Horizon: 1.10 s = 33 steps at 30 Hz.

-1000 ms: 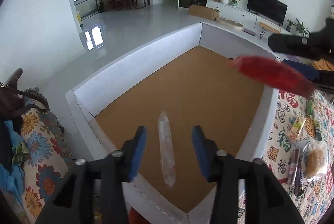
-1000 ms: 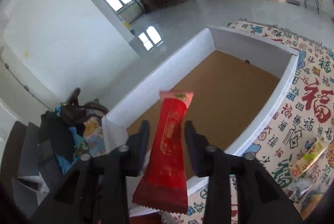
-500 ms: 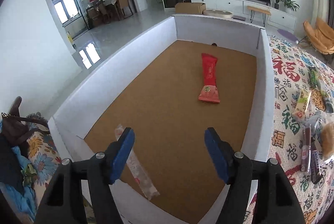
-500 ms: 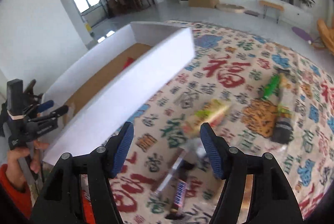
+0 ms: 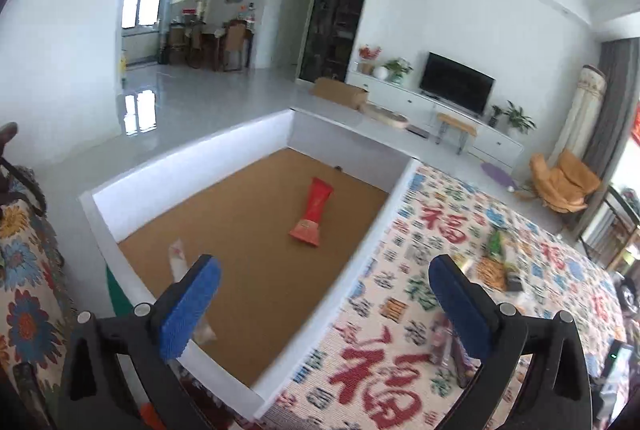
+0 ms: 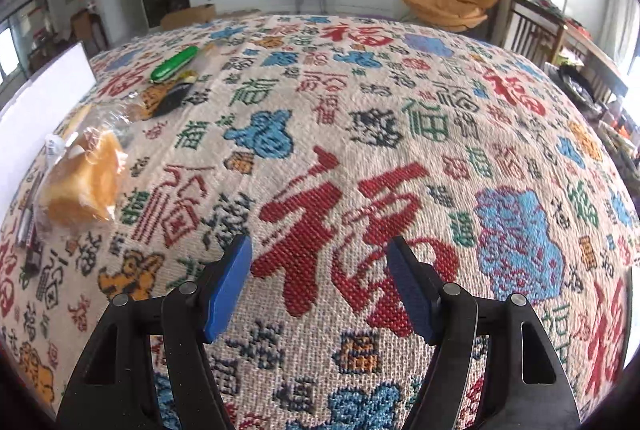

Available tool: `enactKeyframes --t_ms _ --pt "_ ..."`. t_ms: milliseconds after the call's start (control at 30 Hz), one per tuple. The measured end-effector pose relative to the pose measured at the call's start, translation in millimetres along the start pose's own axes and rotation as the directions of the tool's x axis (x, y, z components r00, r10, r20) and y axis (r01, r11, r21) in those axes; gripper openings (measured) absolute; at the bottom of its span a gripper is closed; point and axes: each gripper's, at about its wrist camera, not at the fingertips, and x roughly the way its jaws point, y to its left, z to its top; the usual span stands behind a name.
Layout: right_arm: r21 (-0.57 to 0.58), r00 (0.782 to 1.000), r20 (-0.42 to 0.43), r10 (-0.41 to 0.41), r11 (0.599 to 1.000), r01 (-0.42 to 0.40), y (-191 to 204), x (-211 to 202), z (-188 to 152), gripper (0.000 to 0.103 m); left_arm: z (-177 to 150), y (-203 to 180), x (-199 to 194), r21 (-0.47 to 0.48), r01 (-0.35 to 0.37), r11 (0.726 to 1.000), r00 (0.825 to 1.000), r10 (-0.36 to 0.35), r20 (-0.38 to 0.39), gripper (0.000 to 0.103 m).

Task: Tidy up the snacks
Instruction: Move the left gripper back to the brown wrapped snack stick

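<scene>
the left tool [image 5: 324, 300], jaws opening and empty, hangs over the white-walled box with a brown floor [image 5: 256, 234] holding a red snack packet [image 5: 312, 213], while the right tool [image 6: 320, 290], also opening and empty, hovers over the patterned woven cloth [image 6: 360, 133] on the bench near a bagged golden bun [image 6: 84, 185].

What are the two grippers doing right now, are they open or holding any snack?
Left gripper: jaws opening, nothing between them.
Right gripper: jaws opening, empty above the patterned cloth.
</scene>
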Motion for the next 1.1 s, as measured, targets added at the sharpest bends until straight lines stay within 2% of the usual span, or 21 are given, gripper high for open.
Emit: enactKeyframes --t_ms 67,133,233,333,433,600,833,1100 --pt "0.03 1.0 -0.003 0.005 1.0 -0.004 -4 3 -1 0.077 -11 -23 -4 0.054 0.096 0.994 0.994 -0.093 -0.051 0.103" --pt "0.038 1.0 -0.009 0.002 0.999 -0.001 -5 5 -1 0.081 -26 -42 -6 0.099 0.157 0.983 0.985 -0.148 -0.089 0.103" --pt "0.008 0.999 -0.029 -0.018 1.0 0.018 0 8 2 0.087 -54 -62 -3 0.144 0.197 0.97 0.976 -0.179 -0.126 0.103" --pt "0.016 0.999 -0.031 -0.015 1.0 0.016 -1 10 3 0.088 -76 -73 6 0.161 0.232 0.959 0.961 -0.2 -0.193 0.103" --pt "0.015 0.999 -0.031 -0.017 1.0 0.018 0 11 1 0.088 -85 -71 6 0.157 0.258 0.953 0.952 -0.223 -0.211 0.103" --pt "0.014 0.999 -0.031 -0.018 1.0 0.018 0 11 2 0.089 -79 -63 -3 0.125 0.304 0.945 0.941 -0.277 -0.192 0.103" --pt "0.013 0.999 -0.03 -0.02 1.0 0.02 0 11 1 0.089 -77 -63 0 0.034 0.397 0.917 0.895 -0.379 -0.237 0.103" --pt "0.013 0.999 -0.03 -0.02 1.0 0.02 1 11 2 0.089 -97 -99 -2 0.019 0.42 0.907 0.864 -0.393 -0.316 0.103"
